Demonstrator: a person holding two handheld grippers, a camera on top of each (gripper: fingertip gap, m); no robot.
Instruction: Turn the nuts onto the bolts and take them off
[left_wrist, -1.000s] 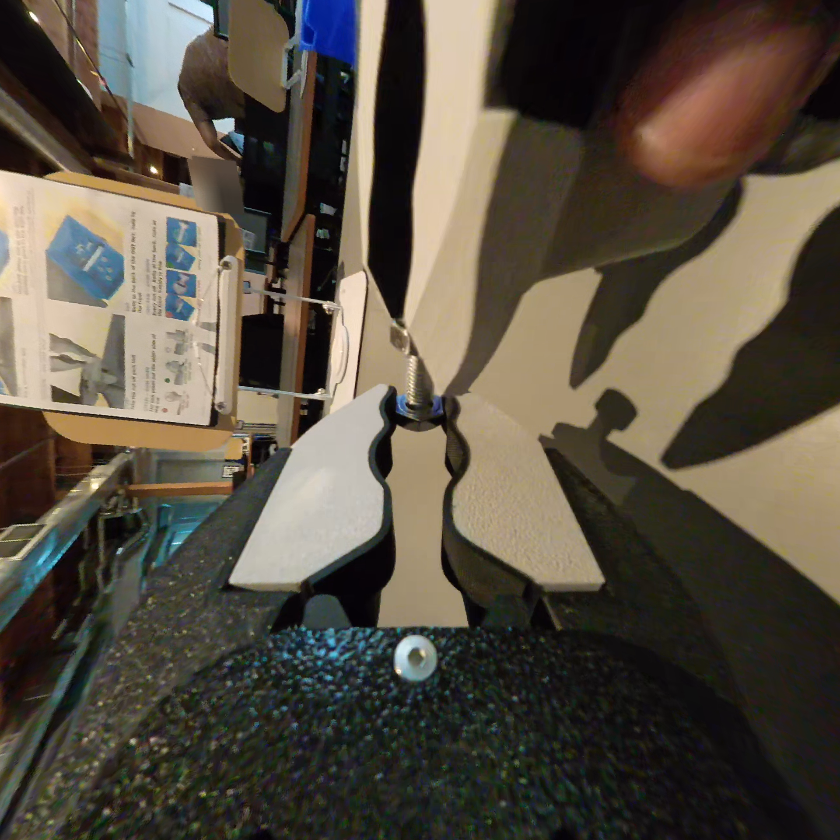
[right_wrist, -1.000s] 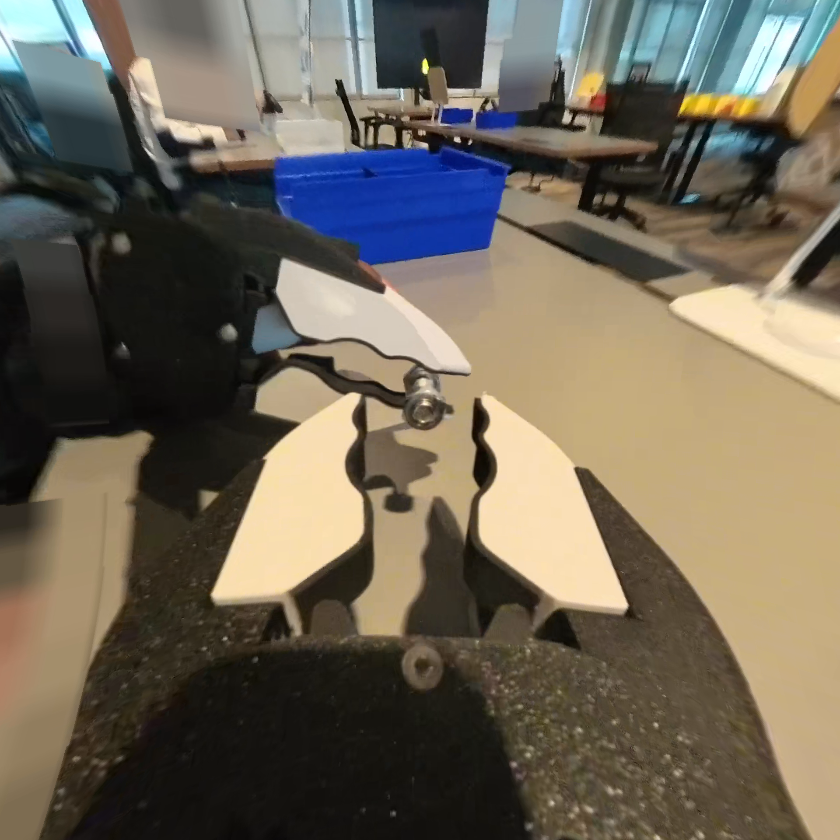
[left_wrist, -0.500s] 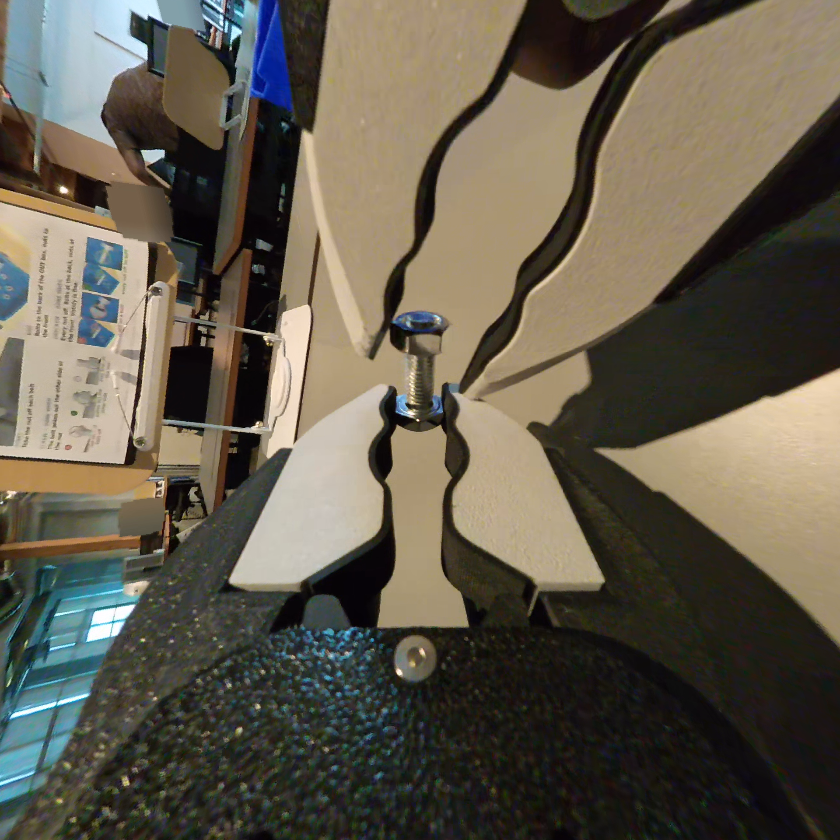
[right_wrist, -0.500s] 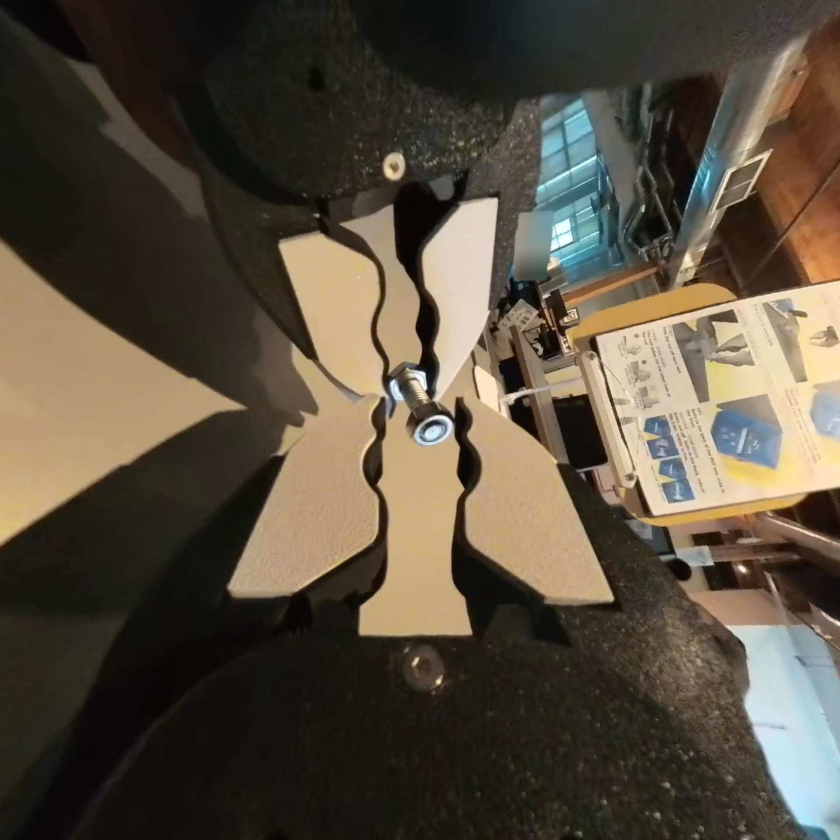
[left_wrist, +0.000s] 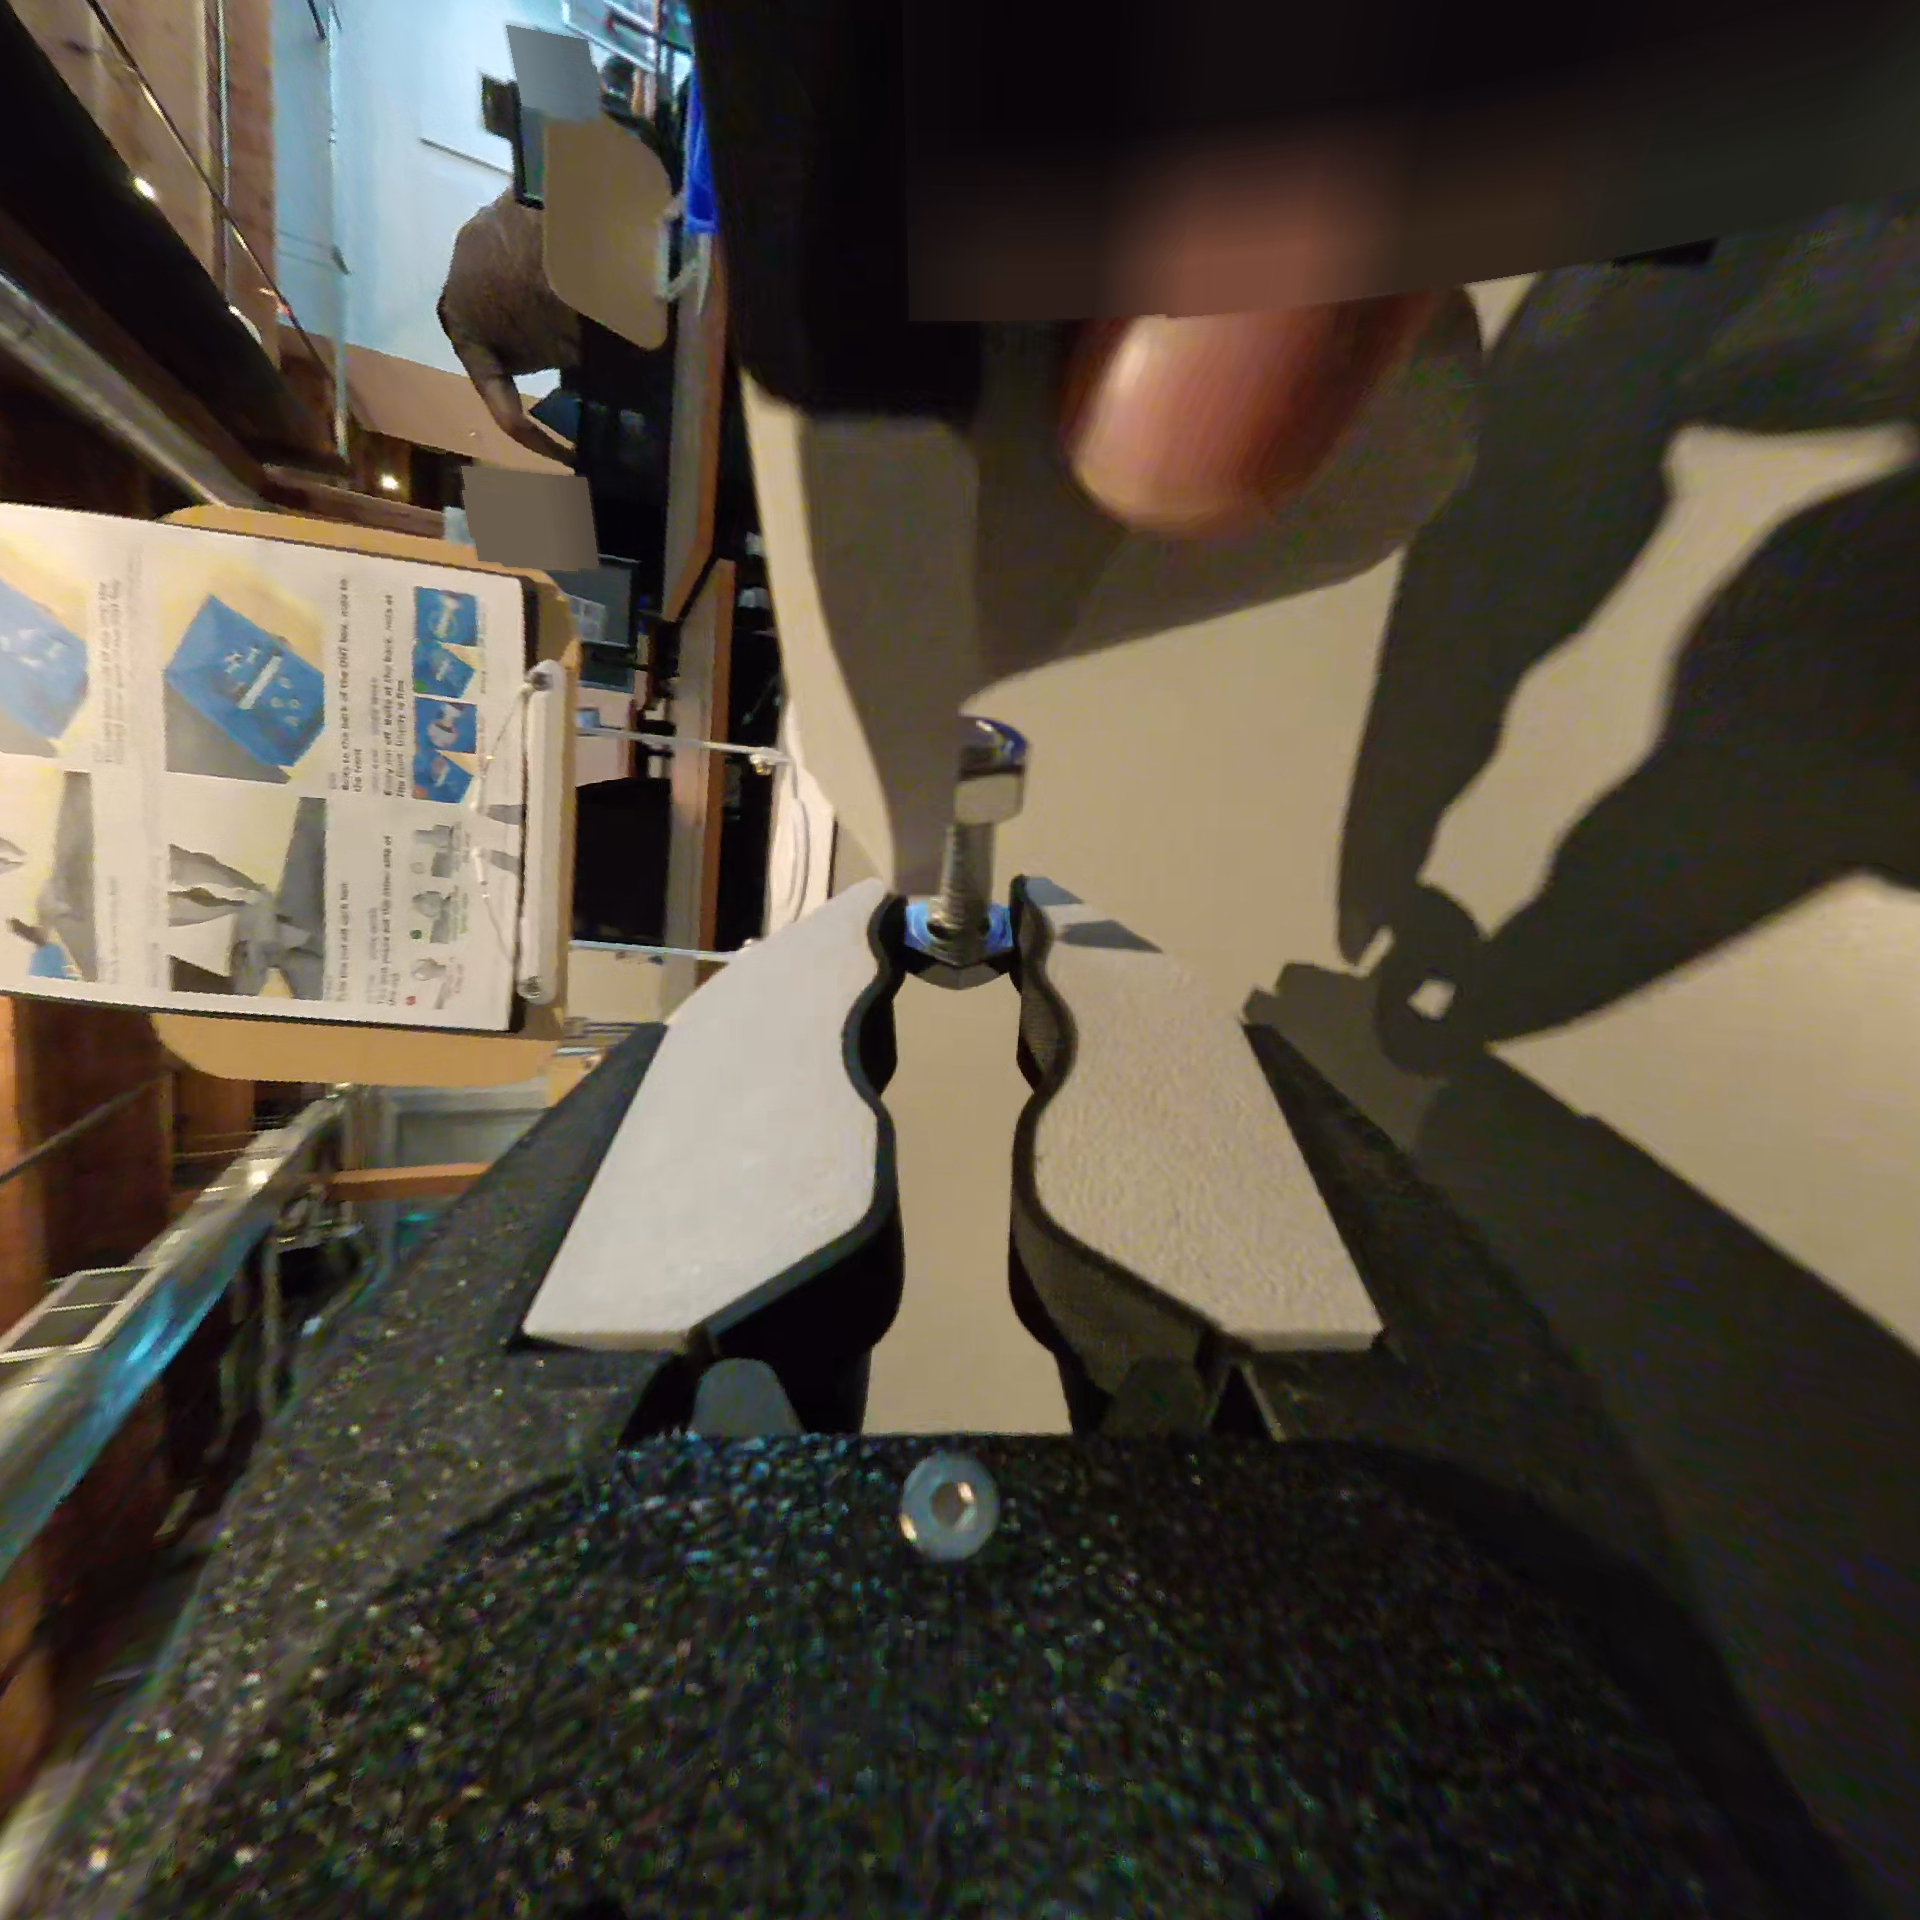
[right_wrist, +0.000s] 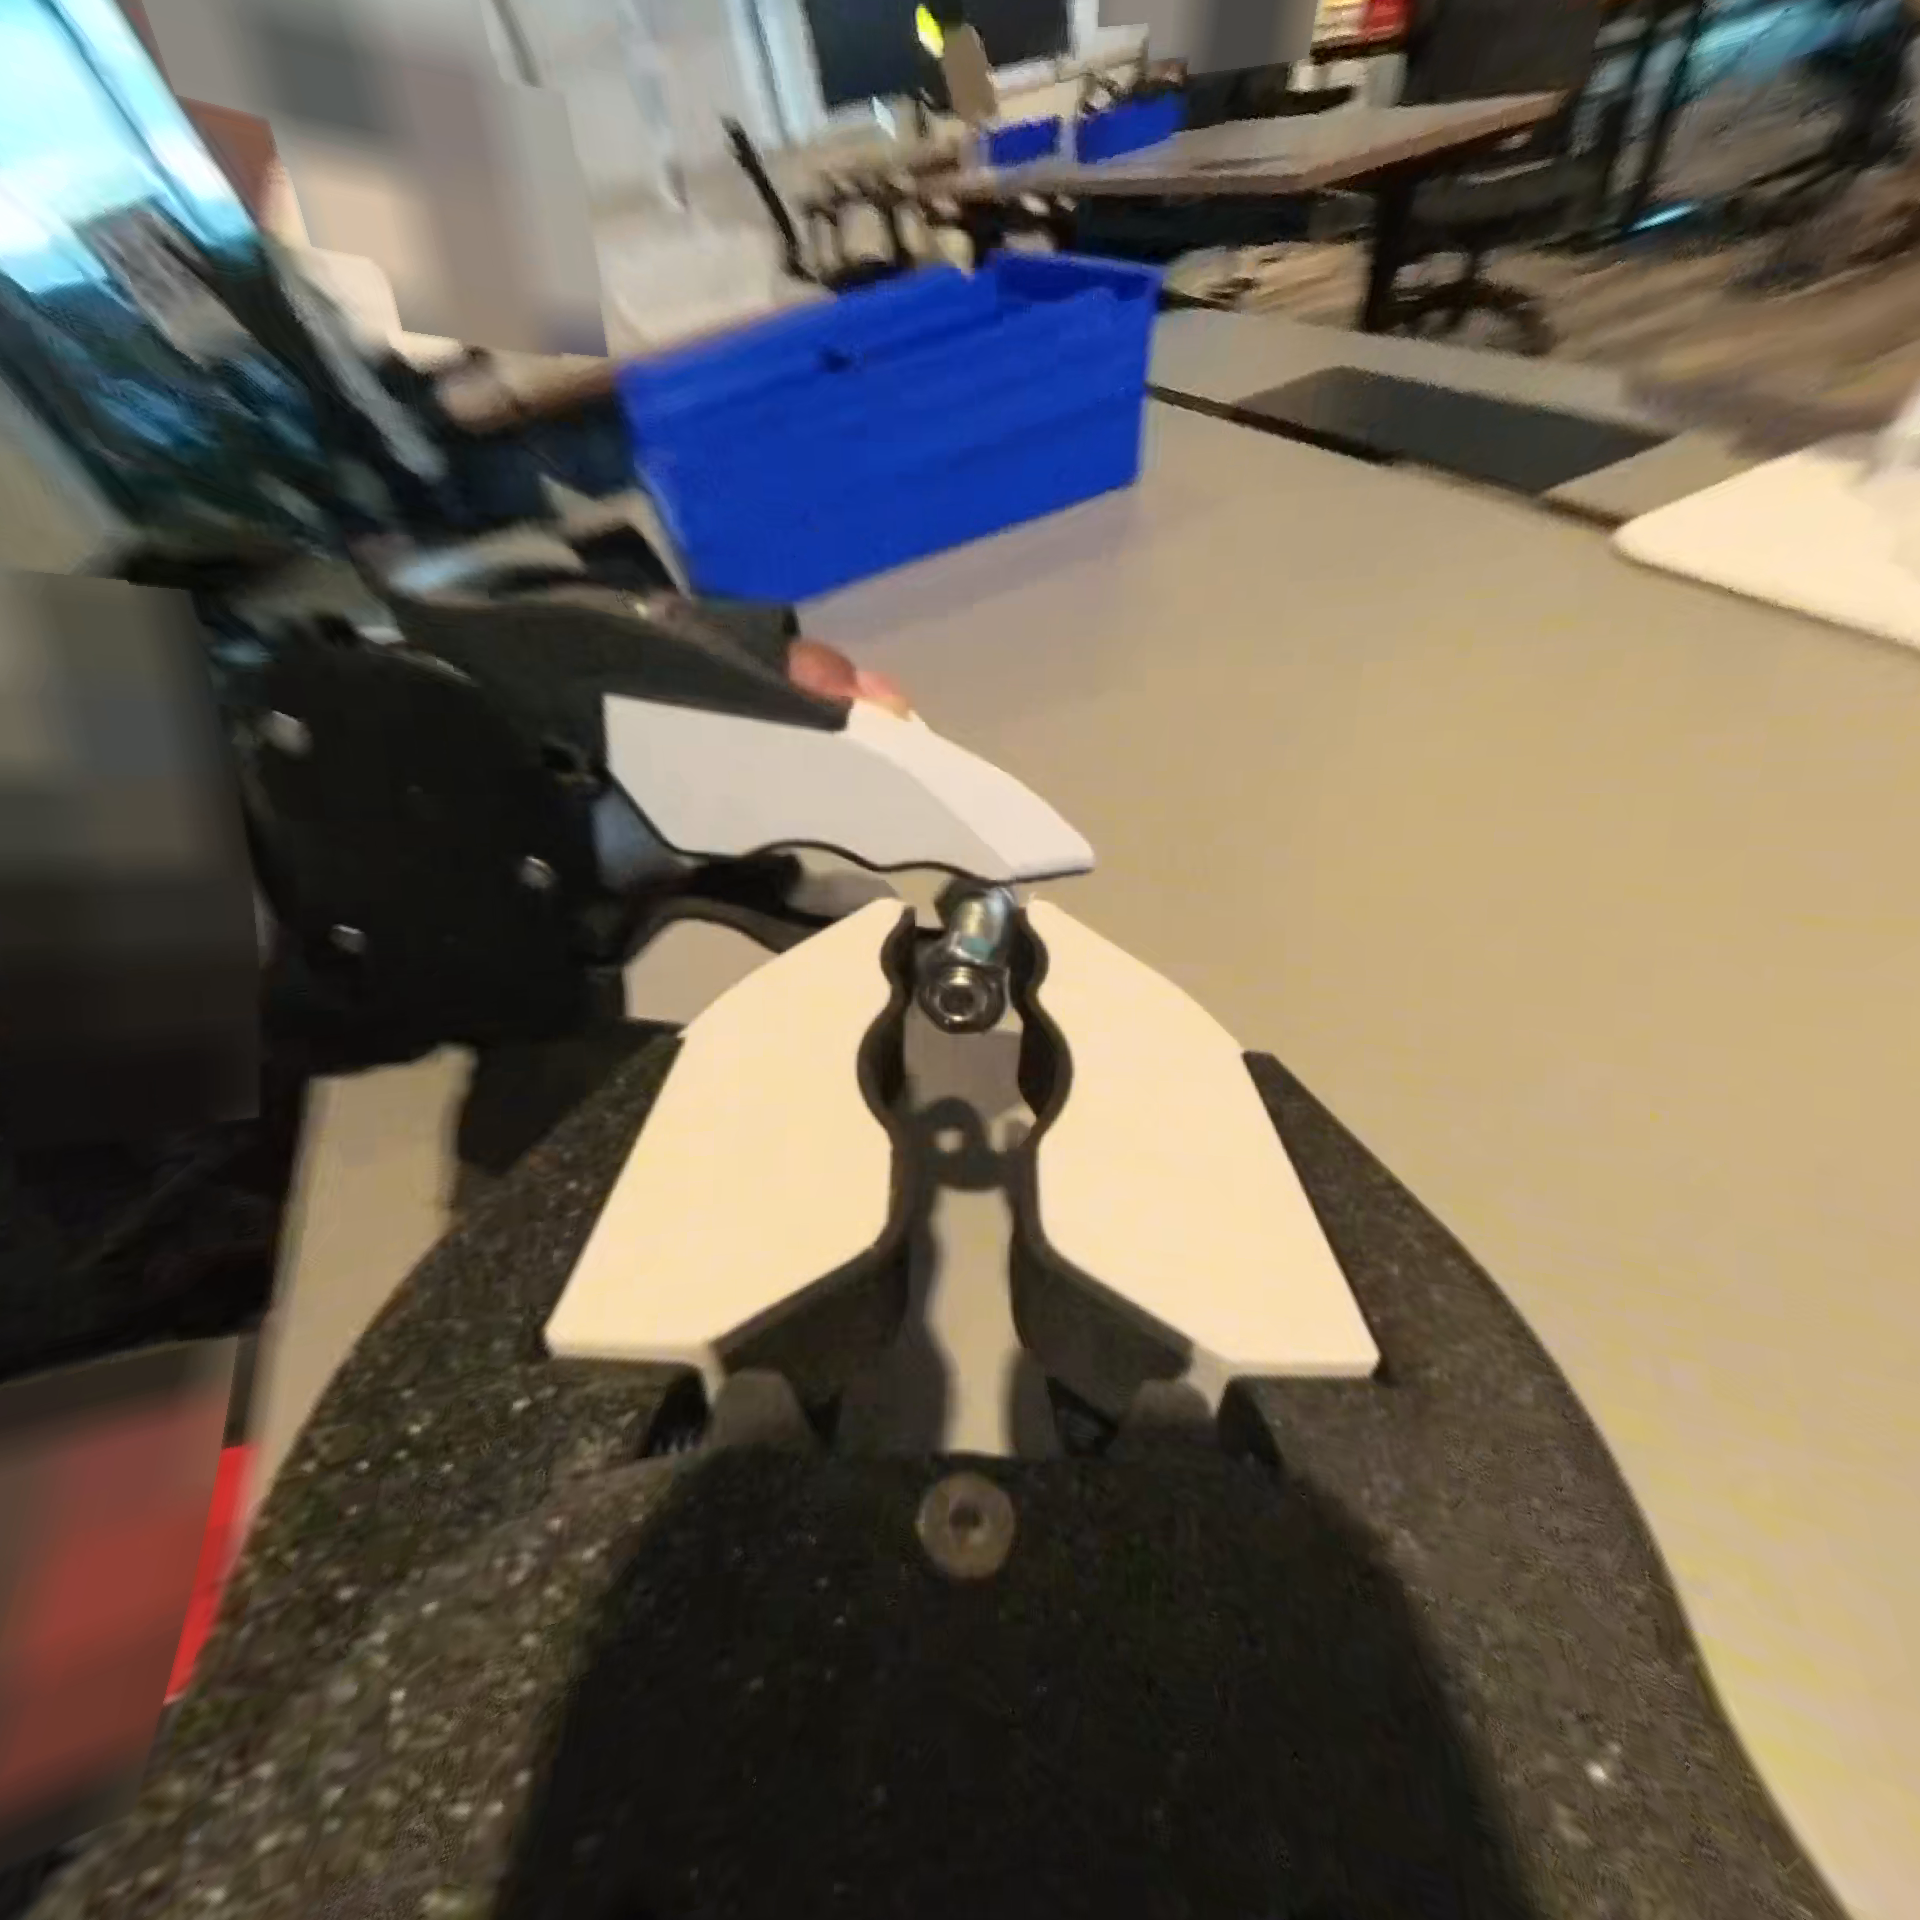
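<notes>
Grey tabletop (right_wrist: 1455, 935) beneath; our left gripper (left_wrist: 956, 940) pinches the nut (left_wrist: 954, 948) at its fingertips, and our right gripper (right_wrist: 961, 961) closes on the bolt (right_wrist: 966, 971), head toward its camera. Risk, as we judge it: tilt between our grippers cross-threads or jams the nut, and a slack pinch drops it to the table.

Steel bolt (left_wrist: 968, 831) threaded through hex nut (left_wrist: 956, 940); nut pinched between left tool tips; bolt head free.

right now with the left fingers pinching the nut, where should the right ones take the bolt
On the bolt head's flat sides, closing across the hex from the free end opposite the nut. The threaded shank is thin and round; the right gripper already brackets that head.
</notes>
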